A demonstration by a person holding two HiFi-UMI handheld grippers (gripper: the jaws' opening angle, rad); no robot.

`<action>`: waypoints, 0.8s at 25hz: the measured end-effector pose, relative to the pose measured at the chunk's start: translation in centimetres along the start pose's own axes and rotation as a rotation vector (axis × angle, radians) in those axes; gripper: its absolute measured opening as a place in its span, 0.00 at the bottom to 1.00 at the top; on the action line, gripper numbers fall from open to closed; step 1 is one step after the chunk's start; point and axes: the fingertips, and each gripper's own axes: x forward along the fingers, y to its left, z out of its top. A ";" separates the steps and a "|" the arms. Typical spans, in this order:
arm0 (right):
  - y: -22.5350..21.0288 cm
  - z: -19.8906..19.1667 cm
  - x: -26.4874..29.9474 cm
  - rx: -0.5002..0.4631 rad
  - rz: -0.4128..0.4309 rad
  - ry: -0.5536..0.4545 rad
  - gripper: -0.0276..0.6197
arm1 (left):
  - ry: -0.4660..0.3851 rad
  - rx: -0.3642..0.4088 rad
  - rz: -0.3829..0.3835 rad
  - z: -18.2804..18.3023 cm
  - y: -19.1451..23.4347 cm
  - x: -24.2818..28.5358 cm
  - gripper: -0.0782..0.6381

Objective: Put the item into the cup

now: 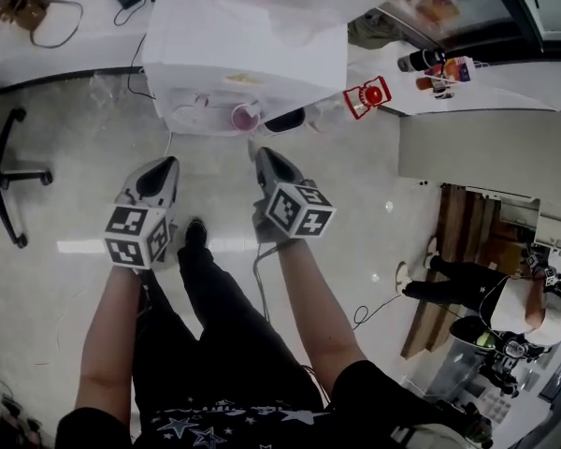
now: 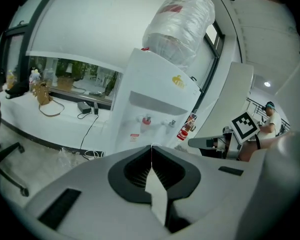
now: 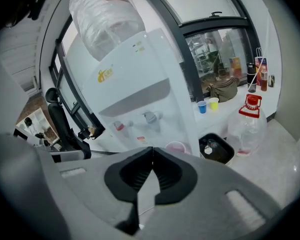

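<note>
Left tool [image 2: 151, 146], right tool [image 3: 152, 148]: jaws together, nothing held. Pink cup [image 1: 246, 117] upper centre of head view, under water dispenser [image 1: 252, 64] taps. Item: cannot tell which. Risks: shut jaws may tip light cup; blue cup [image 3: 202, 106], right of right gripper view, may be mistaken for target.

Office, break corner by the look. White floor-standing water dispenser [image 2: 155, 109] carries an upturned clear plastic bottle [image 2: 179, 26]. Left of the dispenser: long white counter [image 2: 40, 125] under dark-framed windows [image 2: 70, 76], with a black power adapter [image 2: 83, 106] and a brown bag [image 2: 42, 93] on it. A black swivel office chair [image 1: 19, 174] stands on the pale glossy floor [image 1: 65, 138]. Right of the dispenser: clear plastic water jug with red handle [image 3: 246, 126], small blue cup [image 3: 202, 107], small yellow cup [image 3: 213, 103].
</note>
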 end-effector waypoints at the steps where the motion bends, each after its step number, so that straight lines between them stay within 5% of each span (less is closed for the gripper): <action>1: -0.3 -0.1 0.6 -0.003 0.000 0.003 0.05 | -0.002 -0.010 0.003 -0.3 0.3 0.4 0.12; 20: -3.4 -0.5 8.3 -0.075 0.020 0.029 0.05 | 0.009 -0.028 0.049 -4.1 4.0 5.2 0.12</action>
